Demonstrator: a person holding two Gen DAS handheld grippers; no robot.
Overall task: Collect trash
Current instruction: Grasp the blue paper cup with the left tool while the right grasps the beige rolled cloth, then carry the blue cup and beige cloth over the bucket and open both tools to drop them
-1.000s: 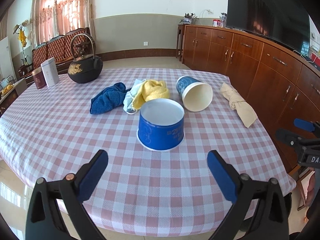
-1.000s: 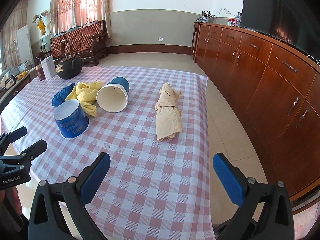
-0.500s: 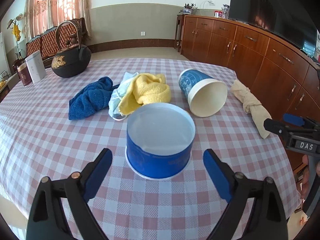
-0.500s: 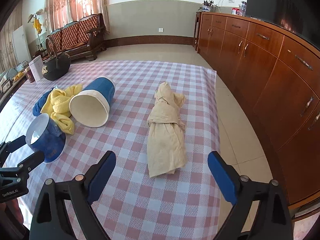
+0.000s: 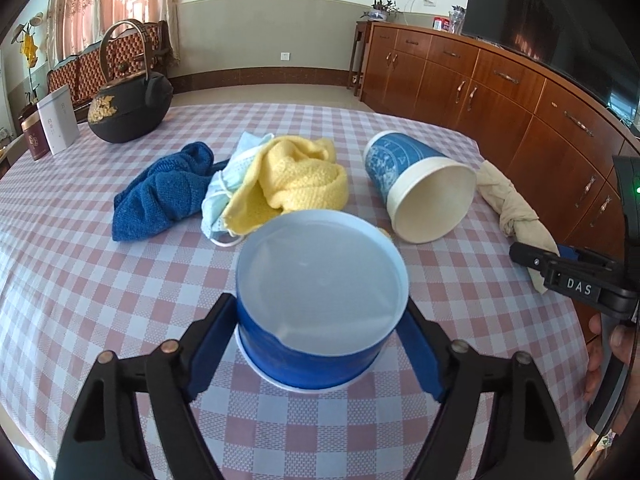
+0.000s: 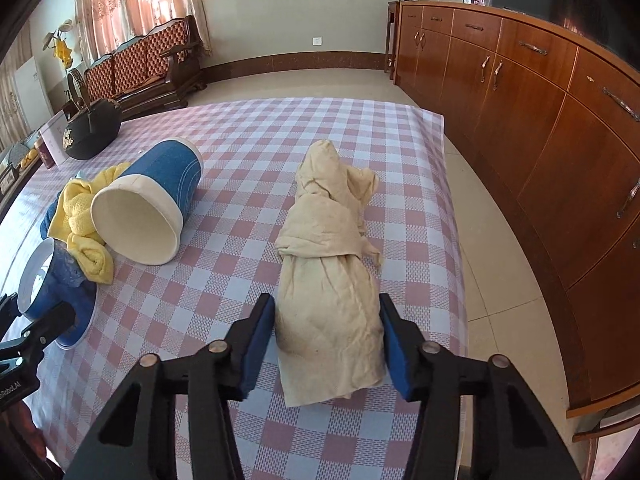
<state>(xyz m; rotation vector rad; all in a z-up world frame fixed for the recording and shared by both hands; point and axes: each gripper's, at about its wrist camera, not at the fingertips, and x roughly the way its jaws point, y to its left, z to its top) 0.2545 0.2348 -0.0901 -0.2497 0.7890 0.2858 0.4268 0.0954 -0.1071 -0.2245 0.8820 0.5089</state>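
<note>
Both jaws spread: left gripper flanking upturned round paper cup; right gripper flanking crumpled beige cloth.

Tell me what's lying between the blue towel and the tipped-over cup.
The yellow towel and a crumpled face mask lie between the blue towel and the tipped cup, seen in the left wrist view.

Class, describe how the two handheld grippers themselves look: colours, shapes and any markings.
Both the left gripper and right gripper have black plastic linkage arms with copper-coloured rivets and flat blue pads on the fingers. Side on, white lettering shows on each body: "DAS" on the right, partly cut-off text on the left. No cables show.
</note>
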